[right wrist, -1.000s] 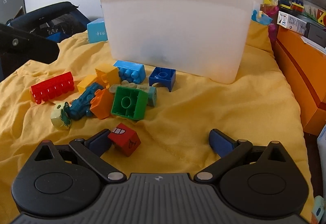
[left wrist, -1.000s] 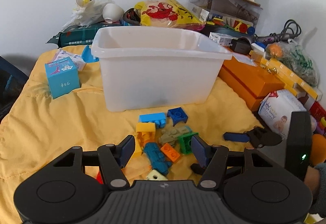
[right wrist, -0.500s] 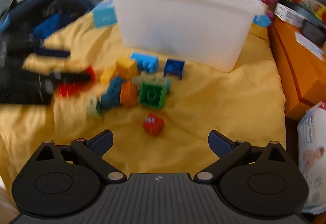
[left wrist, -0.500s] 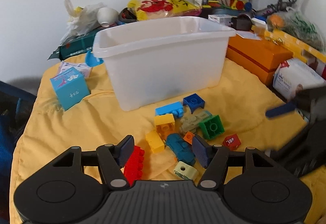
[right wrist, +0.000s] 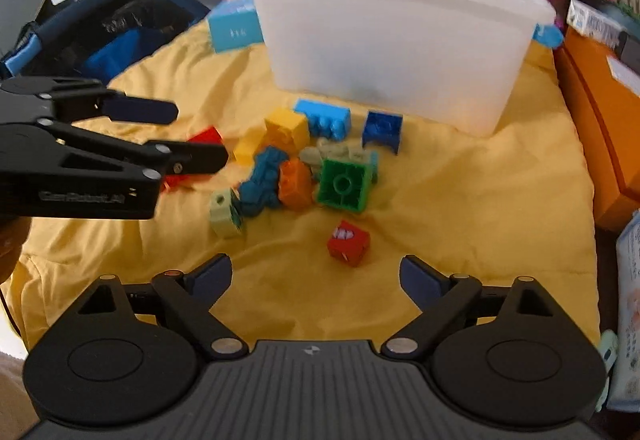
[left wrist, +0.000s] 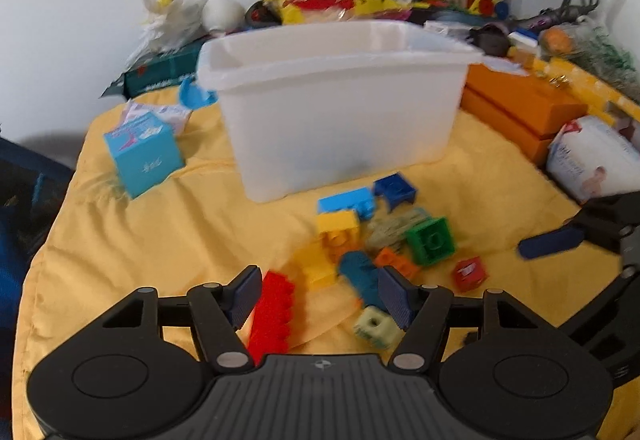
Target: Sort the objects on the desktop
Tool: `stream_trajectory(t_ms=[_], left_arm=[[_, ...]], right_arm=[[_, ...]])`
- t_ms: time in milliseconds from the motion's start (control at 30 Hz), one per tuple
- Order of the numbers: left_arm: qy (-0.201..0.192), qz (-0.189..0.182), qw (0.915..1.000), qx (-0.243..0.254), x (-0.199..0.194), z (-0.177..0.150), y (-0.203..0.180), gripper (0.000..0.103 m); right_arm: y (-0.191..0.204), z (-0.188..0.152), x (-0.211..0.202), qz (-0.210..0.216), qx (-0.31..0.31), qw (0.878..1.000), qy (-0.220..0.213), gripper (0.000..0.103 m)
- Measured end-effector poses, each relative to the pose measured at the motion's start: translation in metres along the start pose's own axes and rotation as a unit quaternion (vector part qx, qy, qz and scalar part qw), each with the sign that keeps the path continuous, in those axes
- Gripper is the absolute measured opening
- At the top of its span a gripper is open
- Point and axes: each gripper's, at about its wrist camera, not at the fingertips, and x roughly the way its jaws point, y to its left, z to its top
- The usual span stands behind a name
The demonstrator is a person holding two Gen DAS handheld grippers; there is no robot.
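Where left view blurs, red cube (right wrist: 348,243) sharp

Black ribbed tool (right wrist: 316,274), navy fingertips (right wrist: 416,276), silver screws.

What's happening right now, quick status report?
Left gripper and right gripper open, empty. Toy blocks loose on yellow cloth; white bin behind them. Nothing blocking.
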Motion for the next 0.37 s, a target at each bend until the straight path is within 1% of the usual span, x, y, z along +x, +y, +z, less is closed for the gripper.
stream_trajectory(t_ms=[100,233,367], left_arm=[[0.022,-0.002,0.9997,-0.006,0.005,-0.003,0.005,0.07],[0.03,0.025,0.9989,0.025,0.007,-0.009,0.001,0.071],[0.049,0.034,0.9973,0.042,0.016,-0.013,0.001,0.071]], right_arm=[[0.003,0.002,-0.001,-0.01,-0.007,1.0,-0.008,0.097],[0.001,0.001,-0.002,-0.001,0.001,1.0,-0.003,0.098],[0.001,-0.002,-0.003,0.001,0.005,1.0,0.0,0.098]])
